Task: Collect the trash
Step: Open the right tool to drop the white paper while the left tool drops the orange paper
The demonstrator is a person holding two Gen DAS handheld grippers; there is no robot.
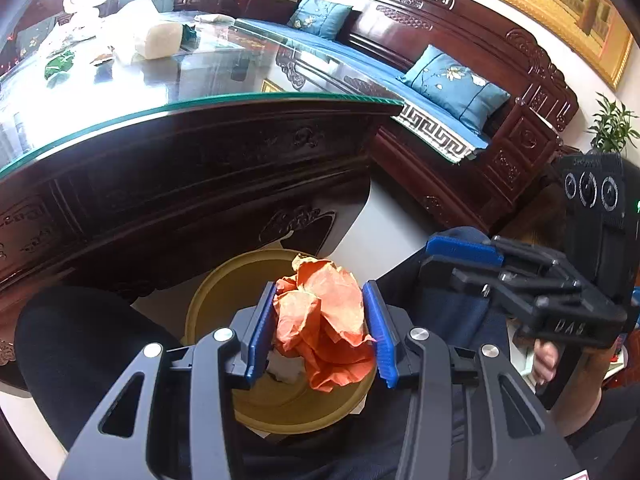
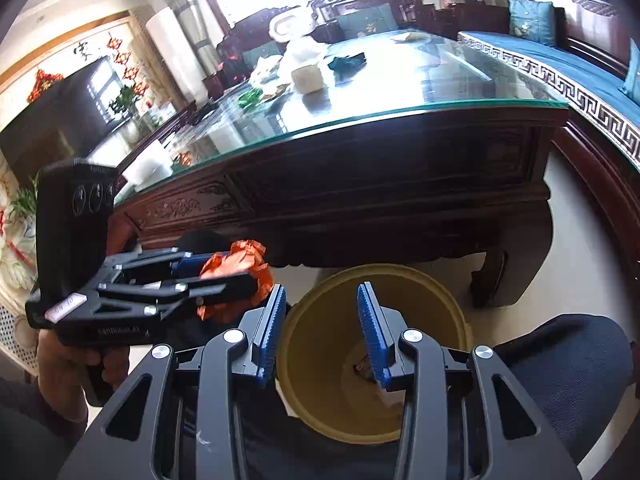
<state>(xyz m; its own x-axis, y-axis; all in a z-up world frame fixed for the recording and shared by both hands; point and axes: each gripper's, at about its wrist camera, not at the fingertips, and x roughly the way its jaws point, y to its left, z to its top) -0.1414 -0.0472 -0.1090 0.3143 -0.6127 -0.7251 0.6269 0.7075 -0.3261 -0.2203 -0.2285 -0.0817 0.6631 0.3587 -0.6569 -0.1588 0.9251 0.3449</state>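
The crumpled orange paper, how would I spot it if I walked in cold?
Find the dark carved table with the glass top. On the floor in front of it stands a tan round bin. Directly above the bin, the left gripper has its blue-padded jaws shut on the crumpled orange paper, the only bright orange thing around.

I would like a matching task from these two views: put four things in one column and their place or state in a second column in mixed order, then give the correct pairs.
Things:
1. orange crumpled paper
2. yellow bin
3. right hand-held gripper
4. blue cushion

Place or state:
A. on the carved wooden sofa
B. open, nothing between its pads
C. clamped in the left hand-held gripper
D. on the floor in front of the glass-topped table

Pairs: 1-C, 2-D, 3-B, 4-A
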